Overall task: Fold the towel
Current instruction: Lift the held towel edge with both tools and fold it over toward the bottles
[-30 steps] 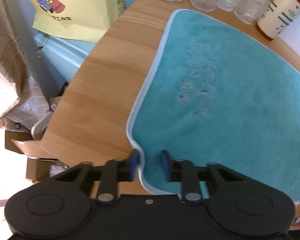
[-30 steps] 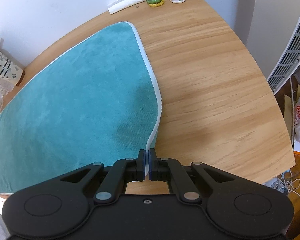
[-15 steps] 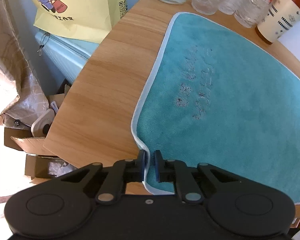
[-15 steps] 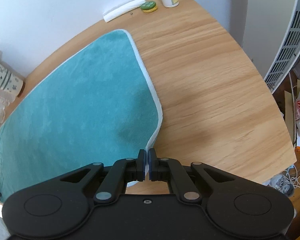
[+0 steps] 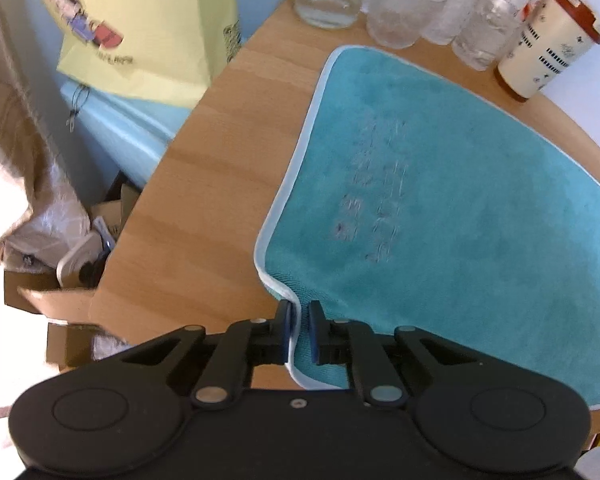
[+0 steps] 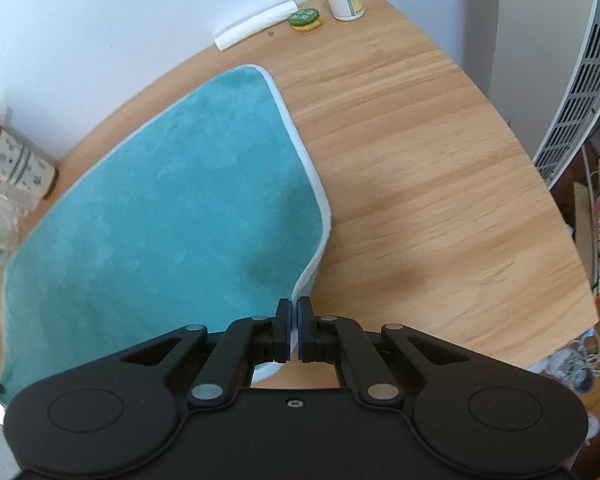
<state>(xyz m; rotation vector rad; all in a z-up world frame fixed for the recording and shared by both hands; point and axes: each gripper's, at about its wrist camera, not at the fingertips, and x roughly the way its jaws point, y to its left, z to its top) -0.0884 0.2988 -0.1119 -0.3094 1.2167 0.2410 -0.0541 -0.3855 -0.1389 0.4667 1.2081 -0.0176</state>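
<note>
Fingers of the left gripper [image 5: 299,330] and right gripper [image 6: 293,328] each pinch a near corner of the towel [image 5: 460,208], which otherwise lies flat and unfolded on the table [image 6: 420,168]; judged: grasp complete, folding outstanding.

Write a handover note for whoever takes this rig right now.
Left gripper: shut on the near left corner of the teal towel with the pale blue trim, raising it slightly.
Right gripper: shut on the towel's near right corner.
Towel: otherwise spread flat on the round wooden table, its far edge near the clear plastic bottles and the cream paper cup with a red lid.
Done: both near corners pinched.
Left: carry them to the far edge, lay flat, release.
</note>
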